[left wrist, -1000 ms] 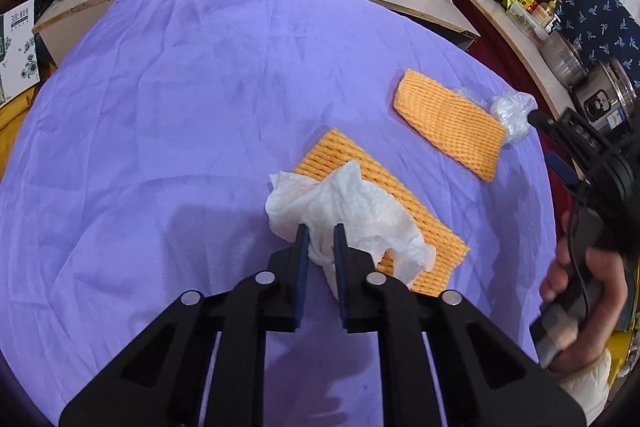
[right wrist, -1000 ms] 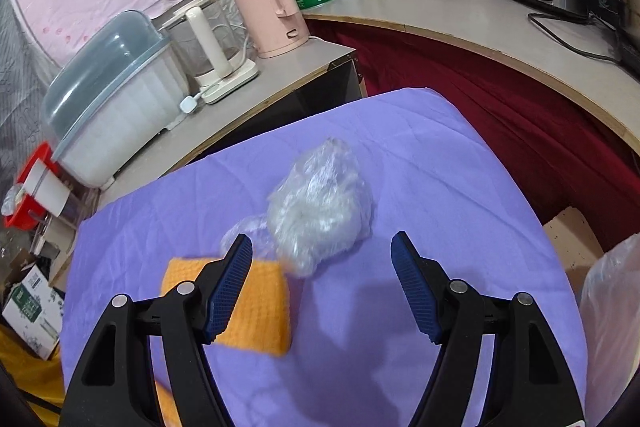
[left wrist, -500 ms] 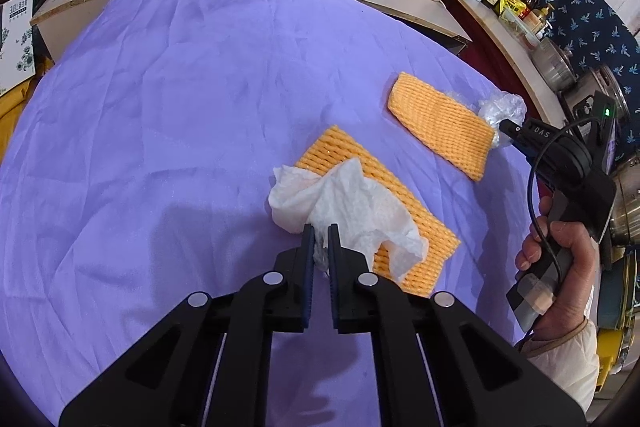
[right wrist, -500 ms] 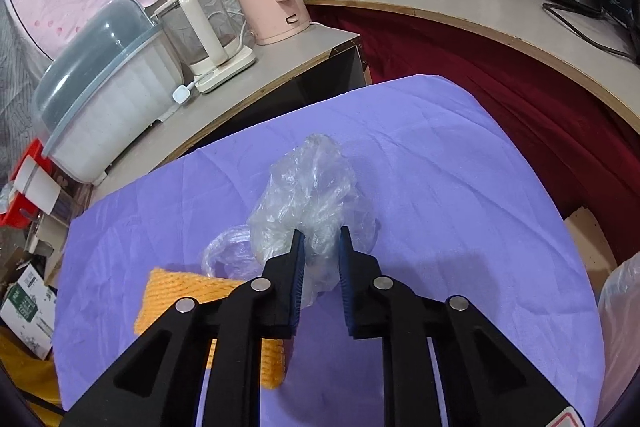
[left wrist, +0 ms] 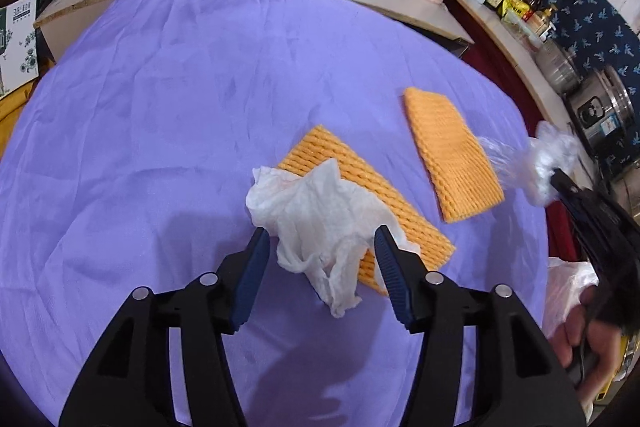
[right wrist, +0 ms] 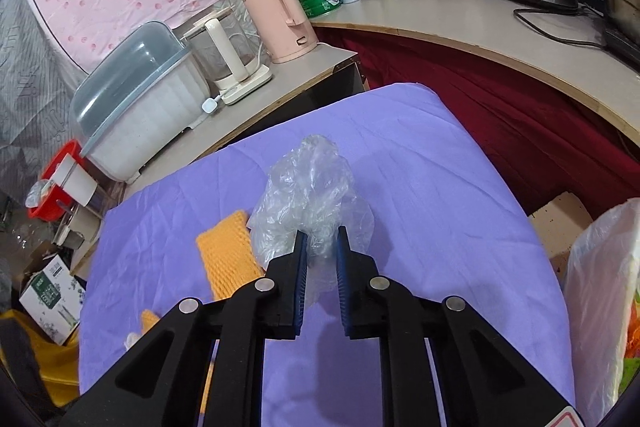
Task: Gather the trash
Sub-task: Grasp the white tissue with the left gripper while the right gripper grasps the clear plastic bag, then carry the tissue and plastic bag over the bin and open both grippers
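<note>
A crumpled white tissue (left wrist: 320,215) lies partly on an orange foam net (left wrist: 320,151) on the purple tablecloth (left wrist: 160,107). My left gripper (left wrist: 321,231) is opening around the tissue, which sits loose between the jaws with neither pad pressing on it. A second orange foam net (left wrist: 452,163) lies further right. My right gripper (right wrist: 321,233) is shut on a clear crumpled plastic bag (right wrist: 312,187), held just above the cloth beside that foam net (right wrist: 228,251). In the left wrist view the bag (left wrist: 548,159) hangs from the right gripper at the table's right edge.
A white trash bag (right wrist: 600,287) stands off the table's right side. Behind the table a counter carries a pink kettle (right wrist: 280,23), a glass kettle (right wrist: 228,59), a covered dish rack (right wrist: 136,99), bottles and pots. Boxes (right wrist: 52,295) sit on the floor to the left.
My left gripper has gone from shut on the tissue to open, and the tissue has spread out. My right gripper shut on the plastic bag and pulled it off the foam net.
</note>
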{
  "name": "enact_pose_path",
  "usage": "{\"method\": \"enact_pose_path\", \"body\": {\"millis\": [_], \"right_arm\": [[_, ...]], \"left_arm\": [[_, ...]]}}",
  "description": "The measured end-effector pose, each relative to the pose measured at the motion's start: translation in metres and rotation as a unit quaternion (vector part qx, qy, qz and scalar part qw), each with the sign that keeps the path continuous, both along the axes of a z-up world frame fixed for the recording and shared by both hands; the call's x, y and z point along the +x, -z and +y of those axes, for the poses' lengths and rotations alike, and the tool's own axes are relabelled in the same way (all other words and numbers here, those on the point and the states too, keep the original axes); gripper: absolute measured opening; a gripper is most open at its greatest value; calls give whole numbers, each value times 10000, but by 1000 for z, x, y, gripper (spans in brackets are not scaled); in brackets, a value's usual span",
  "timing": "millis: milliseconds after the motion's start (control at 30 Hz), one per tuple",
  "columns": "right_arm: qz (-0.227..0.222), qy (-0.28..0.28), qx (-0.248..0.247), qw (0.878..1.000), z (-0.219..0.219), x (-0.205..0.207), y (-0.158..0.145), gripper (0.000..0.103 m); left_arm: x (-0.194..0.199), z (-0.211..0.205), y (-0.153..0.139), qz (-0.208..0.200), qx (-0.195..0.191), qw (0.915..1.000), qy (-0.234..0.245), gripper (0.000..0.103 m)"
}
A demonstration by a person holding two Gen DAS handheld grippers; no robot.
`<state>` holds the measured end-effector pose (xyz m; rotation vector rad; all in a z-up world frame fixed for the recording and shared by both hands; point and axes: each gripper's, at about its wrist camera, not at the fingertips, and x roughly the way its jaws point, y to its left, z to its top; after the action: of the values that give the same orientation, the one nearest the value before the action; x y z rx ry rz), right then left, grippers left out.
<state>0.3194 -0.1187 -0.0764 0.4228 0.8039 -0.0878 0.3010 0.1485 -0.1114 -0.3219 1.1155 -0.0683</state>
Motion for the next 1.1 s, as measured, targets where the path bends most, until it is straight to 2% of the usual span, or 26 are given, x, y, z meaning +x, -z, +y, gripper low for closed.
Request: {"method": "enact_pose_path", "body": {"millis": [100,133,167,233,267,300,500,733,1100], "right_arm": [[-25,18,29,10000,-2,-14,-1,13],[-27,16,56,10000,-2,-17,-1,13],[-21,11,64,10000,-2,-21,-2,13],[-15,20,47,10000,-2,-27,-3,13],[-30,19,63,10000,-2,-31,-4,13],[-40,21,84,10000,-2,-34,-4,13],[-150,73,143,9998,-2,-59,-16,13],[-392,141,211,9989,-6,-96,-43,13],[-884,378,226,9951,-29,-168,-97,13]], "left_arm": [[7,-5,7,35,68,10000,24,51],[9,-5,9,66,52,10000,37,45],[10,-6,12,126,52,9999,35,29],[9,-6,13,135,42,9999,71,24],[7,-5,12,120,13,9999,78,13],[6,-4,10,128,-40,9998,117,11],[-14,-4,-8,-14,-57,9999,142,8],[-44,-10,-48,-359,-132,9988,295,8],[-98,-58,-112,-902,-180,9919,875,8]]}}
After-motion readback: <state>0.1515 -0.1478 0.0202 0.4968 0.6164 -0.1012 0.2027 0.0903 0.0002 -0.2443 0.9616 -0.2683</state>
